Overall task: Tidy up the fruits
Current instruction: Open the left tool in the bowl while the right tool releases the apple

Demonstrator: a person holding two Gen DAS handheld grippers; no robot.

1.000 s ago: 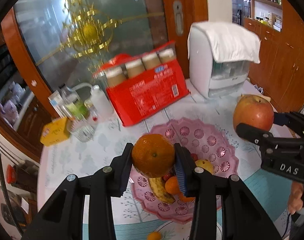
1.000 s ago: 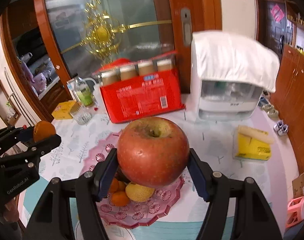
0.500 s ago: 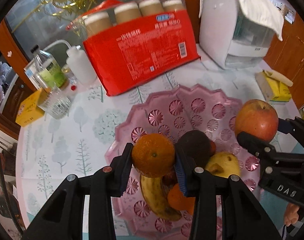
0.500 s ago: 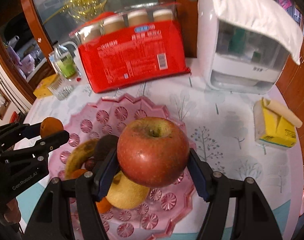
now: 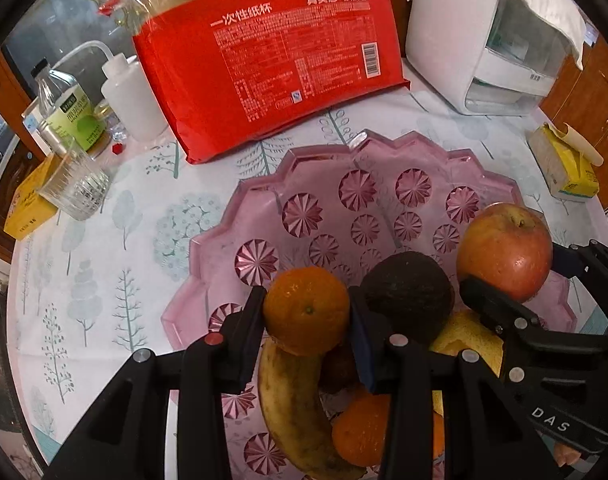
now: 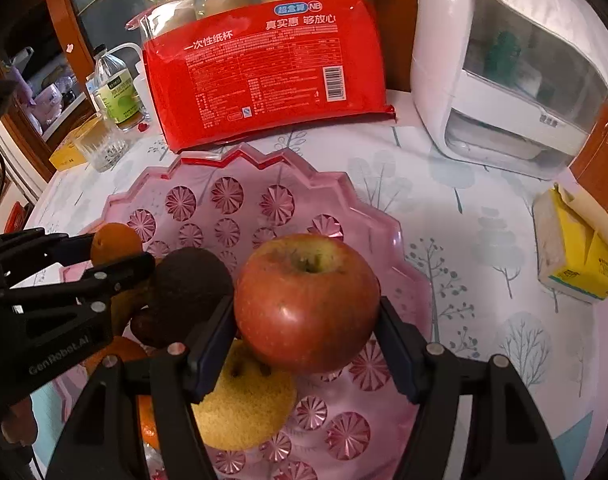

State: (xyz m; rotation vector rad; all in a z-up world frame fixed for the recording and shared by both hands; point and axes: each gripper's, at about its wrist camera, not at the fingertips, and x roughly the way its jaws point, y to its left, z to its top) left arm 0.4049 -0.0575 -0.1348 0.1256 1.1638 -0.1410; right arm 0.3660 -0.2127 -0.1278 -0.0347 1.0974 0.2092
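My left gripper (image 5: pixel 306 304) is shut on a small orange (image 5: pixel 306 316) and hangs just over the near left part of the pink glass plate (image 5: pixel 344 184). My right gripper (image 6: pixel 306 312) is shut on a red apple (image 6: pixel 307 302) above the plate (image 6: pixel 231 164), right of the other gripper. In the plate lie a banana (image 5: pixel 291 400), a dark avocado (image 5: pixel 410 296), a yellow pear (image 6: pixel 243 404) and another orange (image 5: pixel 360 428). The right wrist view shows the left gripper (image 6: pixel 115 248) with its orange at the left edge. The apple (image 5: pixel 504 252) shows at the right of the left wrist view.
Behind the plate leans a red pack of paper cups (image 5: pixel 271 64). A white appliance (image 5: pixel 476 40) stands at the back right, a yellow tissue box (image 6: pixel 576 256) to the right. A glass (image 5: pixel 73 184), bottles (image 5: pixel 67 112) and a yellow box (image 5: pixel 27 208) crowd the left.
Both grippers have come down towards the pink plate with their fruits still held. The plate and the fruit in it now fill much more of both views.
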